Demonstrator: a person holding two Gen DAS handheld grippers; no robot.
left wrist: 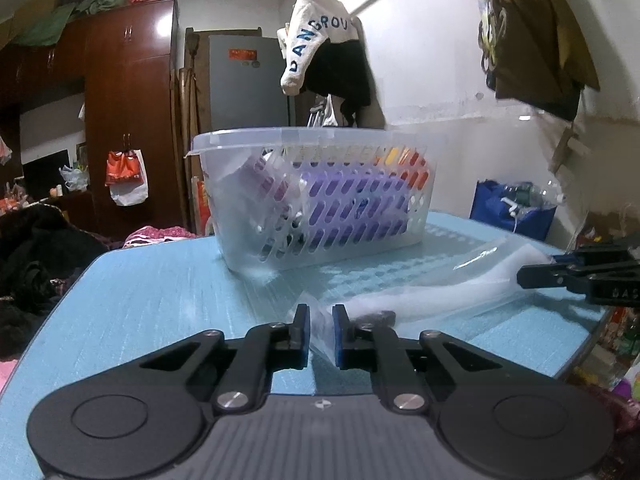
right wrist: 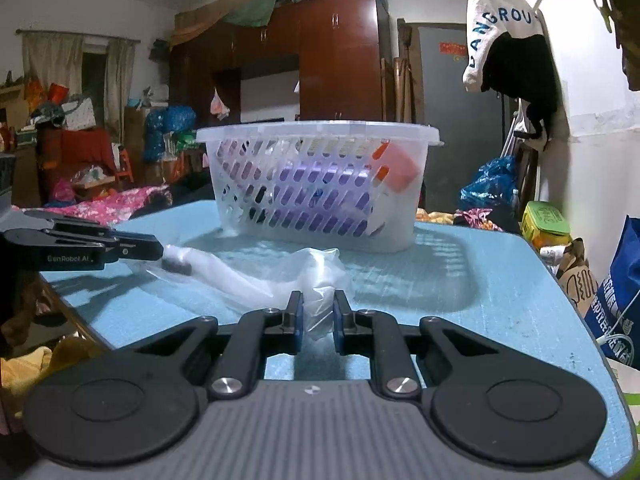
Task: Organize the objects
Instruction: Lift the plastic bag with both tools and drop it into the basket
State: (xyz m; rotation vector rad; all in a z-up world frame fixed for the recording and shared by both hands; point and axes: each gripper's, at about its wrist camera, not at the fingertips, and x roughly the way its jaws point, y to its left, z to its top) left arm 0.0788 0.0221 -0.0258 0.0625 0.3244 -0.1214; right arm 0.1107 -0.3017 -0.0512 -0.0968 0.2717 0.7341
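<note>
From the left wrist view, the left gripper (left wrist: 321, 330) pinches one end of a clear plastic bag (left wrist: 432, 296) lying on the blue table (left wrist: 160, 300), the slotted plastic basket (left wrist: 312, 200) standing beyond. From the right wrist view, the right gripper (right wrist: 318, 318) clamps the bag's other end (right wrist: 316, 280), with the same basket (right wrist: 316, 188) behind it.

The left gripper (left wrist: 321, 330) pinched one end of the clear plastic bag (left wrist: 432, 292) on the blue table (left wrist: 152, 300); the right gripper (left wrist: 532, 276) clamped the other end, the slotted basket (left wrist: 312, 196) behind.
</note>
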